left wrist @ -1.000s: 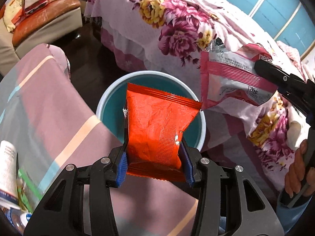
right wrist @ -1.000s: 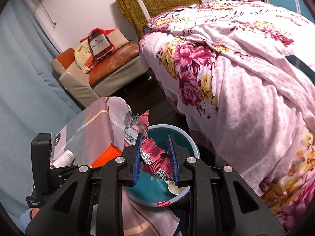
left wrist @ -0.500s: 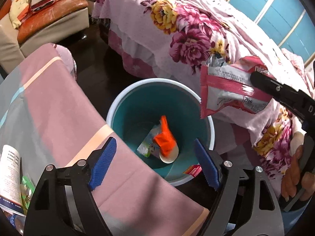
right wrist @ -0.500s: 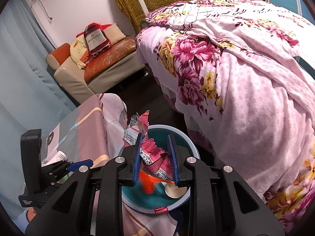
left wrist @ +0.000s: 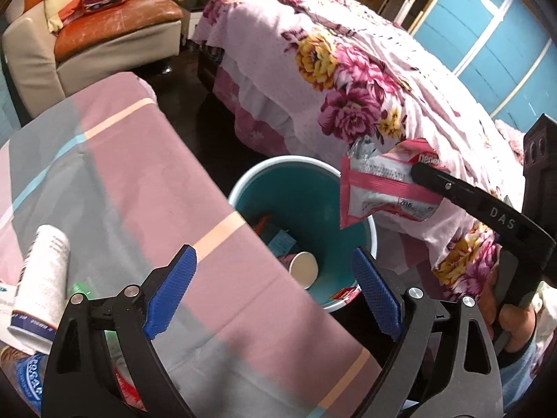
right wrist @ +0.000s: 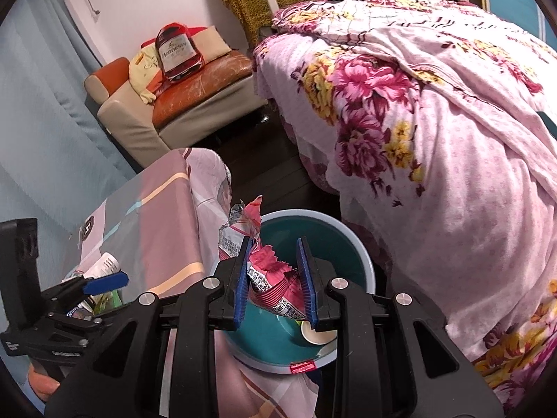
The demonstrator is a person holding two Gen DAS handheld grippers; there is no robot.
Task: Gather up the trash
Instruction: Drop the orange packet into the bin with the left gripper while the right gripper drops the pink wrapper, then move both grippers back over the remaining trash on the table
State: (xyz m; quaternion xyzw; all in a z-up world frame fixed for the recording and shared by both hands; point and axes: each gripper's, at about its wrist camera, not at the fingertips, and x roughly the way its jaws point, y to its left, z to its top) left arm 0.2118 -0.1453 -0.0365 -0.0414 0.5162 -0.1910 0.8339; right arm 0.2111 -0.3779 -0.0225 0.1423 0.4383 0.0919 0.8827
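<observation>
A teal bin (left wrist: 369, 230) with a pale rim stands on the floor between the table and the bed; it also shows in the right wrist view (right wrist: 351, 240). Inside lie a paper cup (left wrist: 304, 269), an orange wrapper (left wrist: 261, 223) and other scraps. My left gripper (left wrist: 275, 291) is open and empty above the table edge beside the bin. My right gripper (right wrist: 275, 275) is shut on a pink snack wrapper (right wrist: 269, 275) and holds it over the bin. The wrapper also shows in the left wrist view (left wrist: 379, 188).
The table (left wrist: 115, 181) has a pink and grey cloth; a white tube (left wrist: 43, 278) and other packets lie at its left end. A floral bed (right wrist: 435, 122) stands behind the bin. A sofa (right wrist: 195, 94) stands at the back.
My left gripper opened and dropped the orange wrapper into the bin, then drew back over the table. My right gripper still holds the pink wrapper over the bin.
</observation>
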